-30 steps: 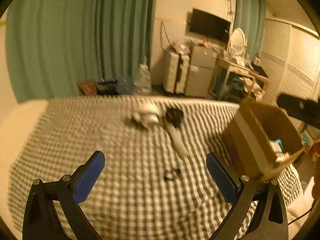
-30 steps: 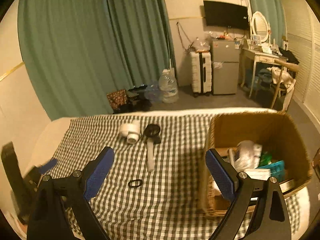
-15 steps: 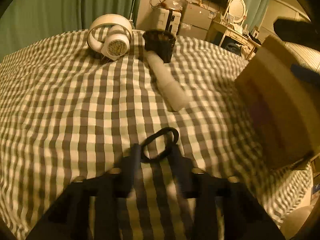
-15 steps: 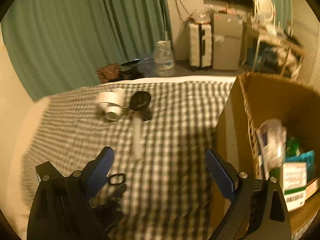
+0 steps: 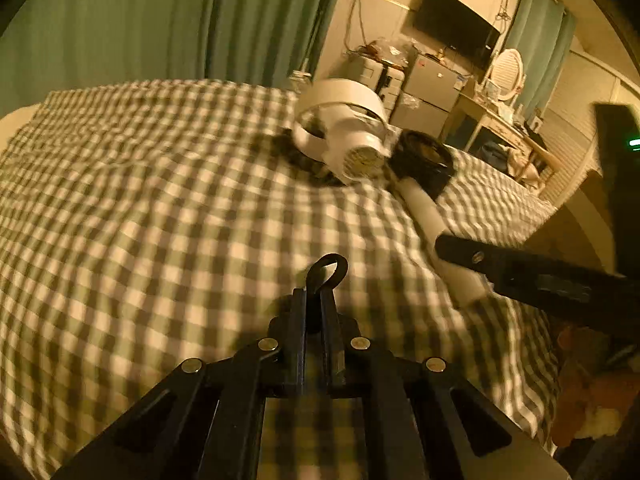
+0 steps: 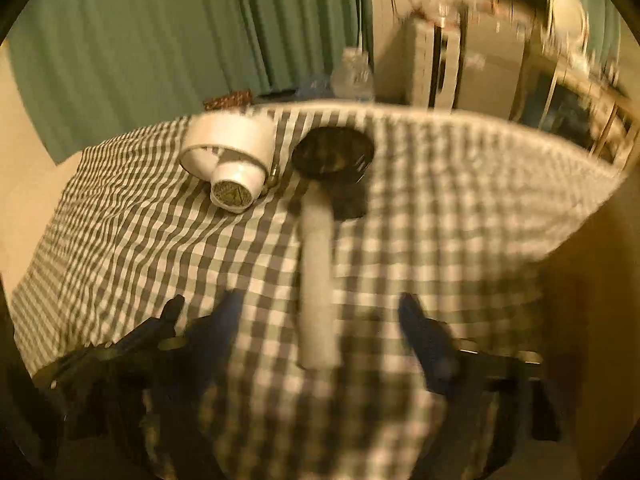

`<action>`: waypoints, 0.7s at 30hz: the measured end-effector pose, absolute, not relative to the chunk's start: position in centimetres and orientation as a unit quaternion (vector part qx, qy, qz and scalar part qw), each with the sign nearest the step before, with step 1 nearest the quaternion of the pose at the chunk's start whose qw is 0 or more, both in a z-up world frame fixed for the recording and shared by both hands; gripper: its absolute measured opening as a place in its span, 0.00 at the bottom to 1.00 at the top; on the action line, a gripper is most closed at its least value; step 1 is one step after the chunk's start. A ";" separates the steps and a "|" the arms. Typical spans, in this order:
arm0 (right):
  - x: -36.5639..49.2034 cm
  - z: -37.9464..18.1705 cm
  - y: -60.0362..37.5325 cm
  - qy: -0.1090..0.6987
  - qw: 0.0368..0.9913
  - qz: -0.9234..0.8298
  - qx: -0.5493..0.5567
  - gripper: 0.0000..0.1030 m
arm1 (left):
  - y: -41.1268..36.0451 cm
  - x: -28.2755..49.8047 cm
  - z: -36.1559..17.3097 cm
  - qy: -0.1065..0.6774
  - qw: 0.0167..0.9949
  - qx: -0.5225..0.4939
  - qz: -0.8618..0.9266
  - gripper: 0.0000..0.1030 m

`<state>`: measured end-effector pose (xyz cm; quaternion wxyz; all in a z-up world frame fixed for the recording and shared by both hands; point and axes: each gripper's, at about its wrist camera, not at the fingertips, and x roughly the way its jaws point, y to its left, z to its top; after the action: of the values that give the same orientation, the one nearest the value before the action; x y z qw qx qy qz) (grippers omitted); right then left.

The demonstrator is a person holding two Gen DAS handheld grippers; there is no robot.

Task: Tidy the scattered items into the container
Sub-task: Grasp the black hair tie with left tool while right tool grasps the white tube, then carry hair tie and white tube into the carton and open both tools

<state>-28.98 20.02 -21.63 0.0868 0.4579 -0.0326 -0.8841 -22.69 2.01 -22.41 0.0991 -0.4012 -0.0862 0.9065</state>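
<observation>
My left gripper (image 5: pixel 314 300) is shut on a small black ring (image 5: pixel 329 268), a hair tie, just above the checked bedspread (image 5: pixel 160 220). My right gripper (image 6: pixel 320 320) is open, its fingers either side of the near end of a white tube (image 6: pixel 318 280) lying on the bed. The tube also shows in the left wrist view (image 5: pixel 432 232), with a right finger (image 5: pixel 520 268) across it. A white headset-like fan (image 6: pixel 228 156) and a black round cup (image 6: pixel 334 156) lie beyond. The container is out of view.
Green curtains (image 5: pixel 160 20) hang behind the bed. A white suitcase and a small fridge (image 5: pixel 432 84) stand by the far wall under a TV (image 5: pixel 456 28). A dressing table with a mirror (image 5: pixel 508 72) is at the right.
My left gripper closed on the black ring and lifted it slightly. My right gripper swung away from the box and came down around the white tube's near end.
</observation>
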 end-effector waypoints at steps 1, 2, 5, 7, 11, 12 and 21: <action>-29.5 -22.1 19.7 -0.037 0.091 -0.877 0.471 0.42 | 1.8 -22.7 -22.5 -0.087 0.102 -0.402 0.906 0.06; -30.0 -22.8 19.4 -0.036 0.088 -0.870 0.485 0.28 | 1.6 -22.8 -22.4 -0.086 0.100 -0.402 0.906 0.06; -29.9 -23.0 19.0 -0.023 0.069 -0.868 0.492 0.14 | 1.5 -23.0 -21.9 -0.086 0.104 -0.399 0.907 0.06; -29.1 -22.2 18.9 -0.024 0.080 -0.864 0.496 0.11 | 1.4 -23.0 -21.4 -0.089 0.109 -0.397 0.907 0.06; -26.8 -20.4 19.0 -0.032 0.091 -0.865 0.492 0.11 | 1.7 -22.2 -19.4 -0.090 0.111 -0.389 0.910 0.06; -26.2 -19.9 19.1 -0.036 0.093 -0.865 0.492 0.11 | 1.8 -21.9 -18.6 -0.089 0.113 -0.386 0.911 0.06; -20.7 -11.4 20.4 -0.040 0.103 -0.883 0.456 0.11 | 3.2 -18.8 -9.4 -0.051 0.124 -0.377 0.917 0.06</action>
<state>-20.74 20.38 -11.40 0.1026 0.4561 -0.0396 -0.8831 -18.78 3.18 -9.37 0.1235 -0.3765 -0.0513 0.9167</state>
